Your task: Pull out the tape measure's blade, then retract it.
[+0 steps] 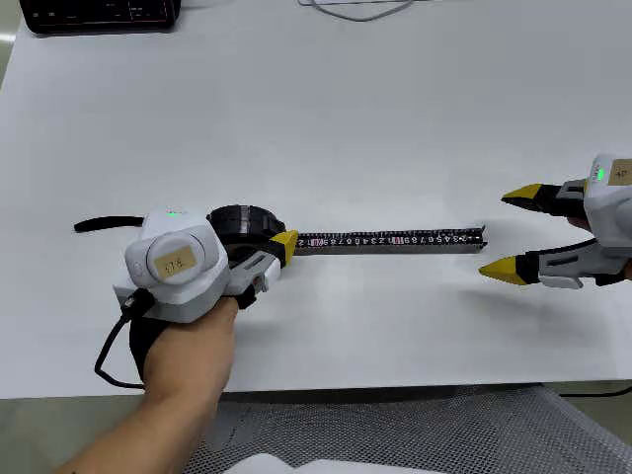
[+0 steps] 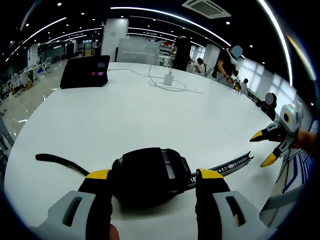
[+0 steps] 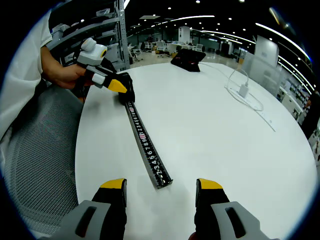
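My left gripper [image 2: 154, 175] is clenched around the black tape measure case [image 1: 242, 225] at 9 o'clock on the white table [image 1: 395, 118]. The blade [image 1: 390, 240] lies flat, running toward 3 o'clock. Its end stops just short of my right gripper [image 1: 513, 232], whose jaws are spread and grasp nothing.

My left gripper [image 2: 154, 175] — hand [image 1: 193, 346] wrapped behind it — clamps the tape measure [image 1: 245, 222]; my right gripper [image 1: 502, 233] hovers off right, jaws spread wide.

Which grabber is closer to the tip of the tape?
Right. The right gripper sits open just past the blade tip; the left gripper grips the case at the other end.
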The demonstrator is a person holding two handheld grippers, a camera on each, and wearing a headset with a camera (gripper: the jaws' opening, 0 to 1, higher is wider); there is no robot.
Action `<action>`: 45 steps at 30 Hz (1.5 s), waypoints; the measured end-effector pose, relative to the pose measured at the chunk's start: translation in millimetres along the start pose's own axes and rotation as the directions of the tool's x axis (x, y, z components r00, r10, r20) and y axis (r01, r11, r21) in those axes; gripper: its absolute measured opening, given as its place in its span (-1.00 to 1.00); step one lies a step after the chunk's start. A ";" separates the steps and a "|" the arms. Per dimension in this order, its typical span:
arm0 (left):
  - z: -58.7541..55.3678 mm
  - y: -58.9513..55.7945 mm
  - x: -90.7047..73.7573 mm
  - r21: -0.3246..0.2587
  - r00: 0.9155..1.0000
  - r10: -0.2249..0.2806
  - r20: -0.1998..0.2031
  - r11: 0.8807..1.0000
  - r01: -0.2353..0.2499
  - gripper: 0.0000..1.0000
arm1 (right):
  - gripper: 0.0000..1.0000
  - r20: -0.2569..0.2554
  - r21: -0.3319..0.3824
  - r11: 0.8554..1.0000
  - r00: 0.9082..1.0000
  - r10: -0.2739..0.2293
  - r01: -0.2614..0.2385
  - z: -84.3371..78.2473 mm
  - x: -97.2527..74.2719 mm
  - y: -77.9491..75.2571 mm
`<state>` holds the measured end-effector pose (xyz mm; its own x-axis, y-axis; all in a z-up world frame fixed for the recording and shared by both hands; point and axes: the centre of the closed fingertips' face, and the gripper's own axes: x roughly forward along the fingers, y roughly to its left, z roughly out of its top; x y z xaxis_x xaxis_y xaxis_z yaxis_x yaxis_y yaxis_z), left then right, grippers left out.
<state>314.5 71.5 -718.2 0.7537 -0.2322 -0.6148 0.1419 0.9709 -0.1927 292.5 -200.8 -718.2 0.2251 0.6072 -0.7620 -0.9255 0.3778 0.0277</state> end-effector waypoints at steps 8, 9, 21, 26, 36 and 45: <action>0.6 3.2 0.2 -0.022 1.000 0.007 0.000 1.000 -0.007 0.20 | -0.03 -0.035 -0.029 0.999 0.999 0.024 -0.025 -2.0 5.3 2.5; 0.5 3.5 0.3 -0.022 1.000 0.008 -0.001 1.000 -0.008 0.19 | -0.03 -0.037 -0.032 0.999 0.999 0.026 -0.027 -2.1 5.7 2.4; -1.2 3.2 1.5 -0.011 1.000 0.004 -0.018 1.000 -0.004 0.19 | -0.16 -0.073 -0.070 0.996 0.996 0.048 -0.053 -1.2 11.2 -1.2; -1.5 3.3 0.9 -0.006 1.000 0.004 -0.021 1.000 -0.004 0.18 | -0.29 -0.100 -0.095 0.993 0.993 0.063 -0.072 -1.9 14.0 -1.0; -1.4 2.8 0.8 -0.006 1.000 0.002 -0.022 1.000 -0.002 0.19 | -0.47 -0.158 -0.144 0.983 0.983 0.091 -0.115 -10.1 20.0 -0.8; -1.7 3.0 2.0 -0.004 1.000 0.002 -0.024 1.000 -0.002 0.19 | -0.59 -0.183 -0.166 0.977 0.978 0.104 -0.135 -13.2 24.3 -1.2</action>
<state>315.3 73.8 -721.3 0.7382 -0.2320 -0.6334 0.1379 0.9711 -0.1950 295.0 -195.7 -745.2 0.0680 0.5050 -0.8605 -0.9850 0.1713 0.0227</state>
